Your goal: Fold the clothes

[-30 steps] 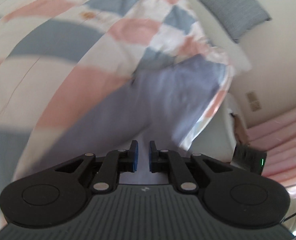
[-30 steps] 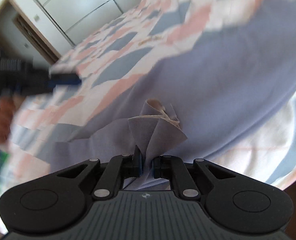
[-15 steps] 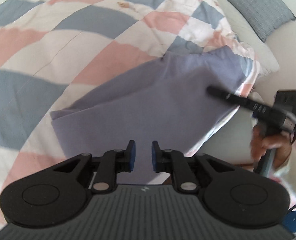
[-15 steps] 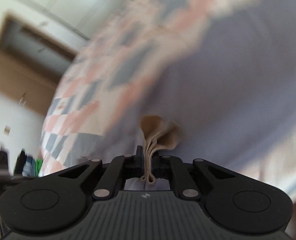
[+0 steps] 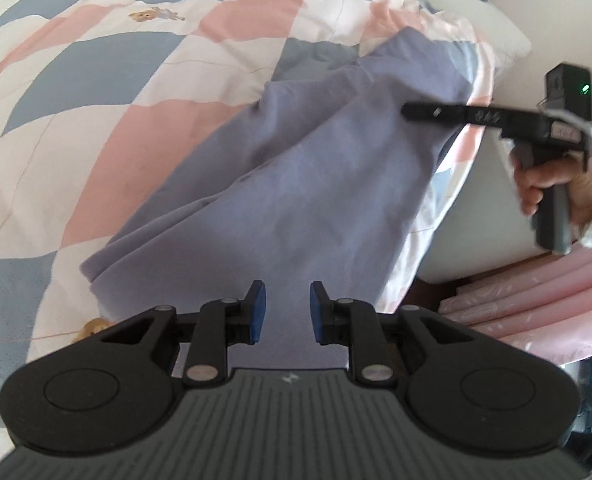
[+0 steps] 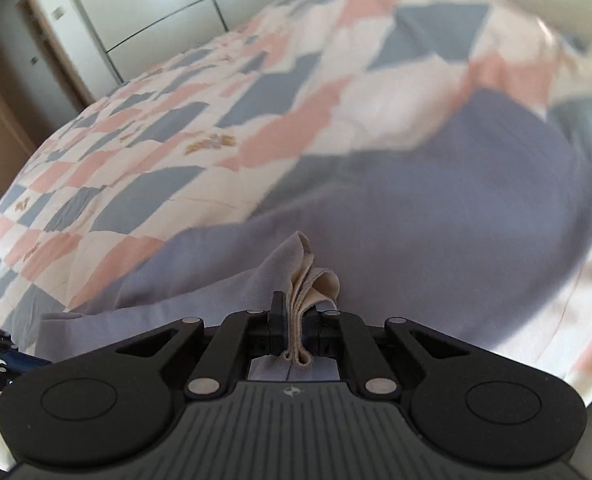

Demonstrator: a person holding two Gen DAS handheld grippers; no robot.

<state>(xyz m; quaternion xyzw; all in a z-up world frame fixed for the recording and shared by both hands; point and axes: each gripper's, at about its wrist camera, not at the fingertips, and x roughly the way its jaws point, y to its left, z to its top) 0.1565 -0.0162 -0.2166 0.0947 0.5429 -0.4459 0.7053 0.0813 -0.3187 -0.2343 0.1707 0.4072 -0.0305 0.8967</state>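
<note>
A lavender garment (image 5: pixel 296 184) lies spread on the checked quilt (image 5: pixel 96 92) near the bed's right edge. My left gripper (image 5: pixel 283 312) is open and empty, hovering over the garment's near end. My right gripper (image 6: pixel 296 320) is shut on a bunched fold of the garment's edge (image 6: pixel 307 280), with a beige inner layer showing between the pads. In the left wrist view the right gripper (image 5: pixel 411 111) reaches in from the right over the garment's far part, held by a hand (image 5: pixel 551 184). The garment fills the right wrist view (image 6: pixel 435 208).
The pink, blue and white quilt covers the bed (image 6: pixel 176 140). A white pillow (image 5: pixel 475 12) lies at the head. Pink folded bedding (image 5: pixel 535 292) lies beside the bed at right. White wardrobe doors (image 6: pixel 156 12) and a wooden door frame (image 6: pixel 0 92) stand beyond the bed.
My left gripper has opened wider and drawn back a little. My right gripper, still shut on the fold, has swung so more of the quilt and wardrobe show.
</note>
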